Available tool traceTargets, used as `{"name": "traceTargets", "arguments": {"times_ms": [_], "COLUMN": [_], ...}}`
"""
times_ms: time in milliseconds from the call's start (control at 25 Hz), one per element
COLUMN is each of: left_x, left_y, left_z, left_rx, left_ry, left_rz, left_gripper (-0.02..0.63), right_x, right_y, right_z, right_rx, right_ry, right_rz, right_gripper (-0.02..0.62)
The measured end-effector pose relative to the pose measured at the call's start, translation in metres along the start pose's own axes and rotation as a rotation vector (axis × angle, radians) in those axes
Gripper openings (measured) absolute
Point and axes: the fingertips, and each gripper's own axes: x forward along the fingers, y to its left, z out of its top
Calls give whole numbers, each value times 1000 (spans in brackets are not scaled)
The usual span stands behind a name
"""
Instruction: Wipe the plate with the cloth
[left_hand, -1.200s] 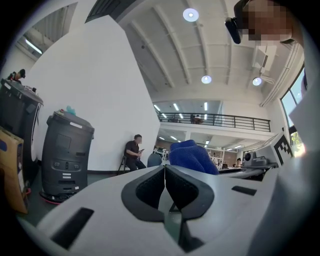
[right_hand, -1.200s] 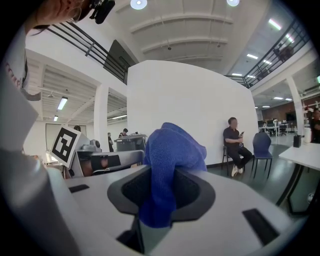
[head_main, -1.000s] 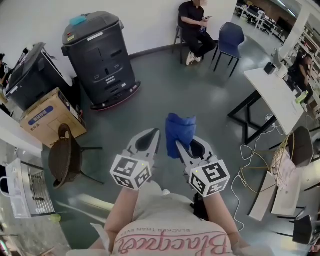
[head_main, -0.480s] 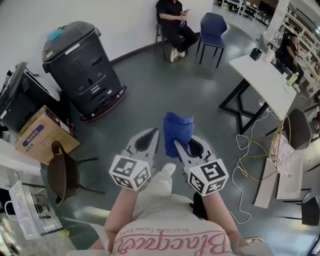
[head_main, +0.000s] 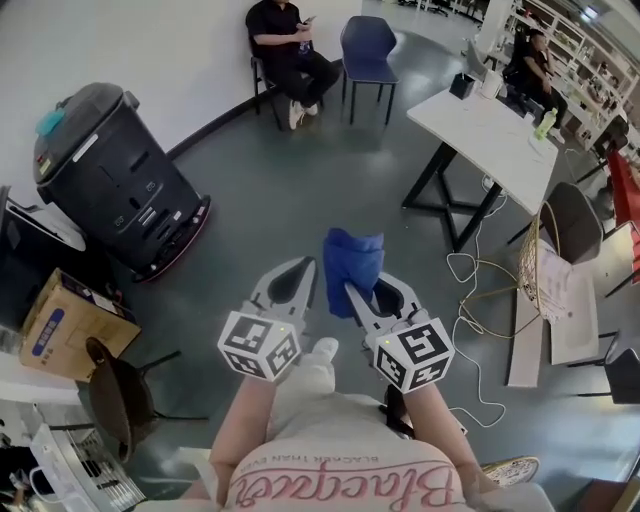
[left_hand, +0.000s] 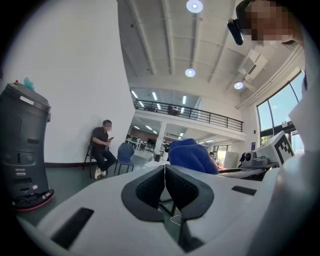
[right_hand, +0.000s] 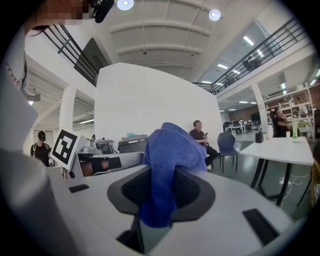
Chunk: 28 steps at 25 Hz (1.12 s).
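Grey polished floor (head_main: 300, 190) fills most of the head view. On it at the left stands a dark grey wheeled machine (head_main: 115, 190) with a red-edged base, close to the white wall (head_main: 130, 40). At the right is a white table (head_main: 485, 120) on black legs, with loose cables (head_main: 480, 300) on the floor below it. At the top a seated person (head_main: 282, 40) in dark clothes faces a phone, with an empty blue chair (head_main: 365, 45) just beside. A cardboard box (head_main: 55, 325) lies at the left edge, and a brown wicker chair (head_main: 110, 395) stands just below it.

Low in the middle, the wearer's two bare forearms hold the grippers out side by side, near each other and pointing away from the body, each with a cube of square markers at its back.

The left gripper (head_main: 311, 263) has its jaws pressed together with nothing between them; its own view shows the two dark pads meeting along a thin seam.

The right gripper (head_main: 349, 288) is clenched on the blue cloth (head_main: 352, 258). In the right gripper view a fold of the cloth runs down between the pads, and the rest bunches up above the jaw tips in a rounded lump. In the head view the bunch stands just past the right gripper's tips and just beside the left gripper's tips, apart from them. The left gripper view shows the same blue lump rising beyond its right jaw.
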Motion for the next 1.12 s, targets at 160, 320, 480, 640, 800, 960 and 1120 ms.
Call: {"name": "traceTargets", "arguments": {"times_ms": [160,320,480,640,800,960,1120], "left_x": [43,87,124,160,196,227,251], "left_y": [-8,-20,-26,-28,-37,-47,-51], "left_z": [5,12,17,18,18,13,5], "left_rx": [0,5,21,31,35,29,11], "left_ry": [9,23,39,62,86,107,141], "left_rz": [-68,-153,-229,-304,-414,-507,-567], "left_gripper": [8,8,8,8,8,8,8], "right_x": [-1,-5,-2,5,9,9,7], "right_y": [-38,-76,-109,-139,-168,-194,-216], "right_z": [12,25,35,44,50,54,58], "right_rx": [9,17,39,52,67,78,84], "right_ry": [-11,-22,-43,-61,-71,-80,-81], "right_rz": [-70,-153,-223,-296,-394,-481,-557], "right_gripper": [103,103,103,103,103,103,103]}}
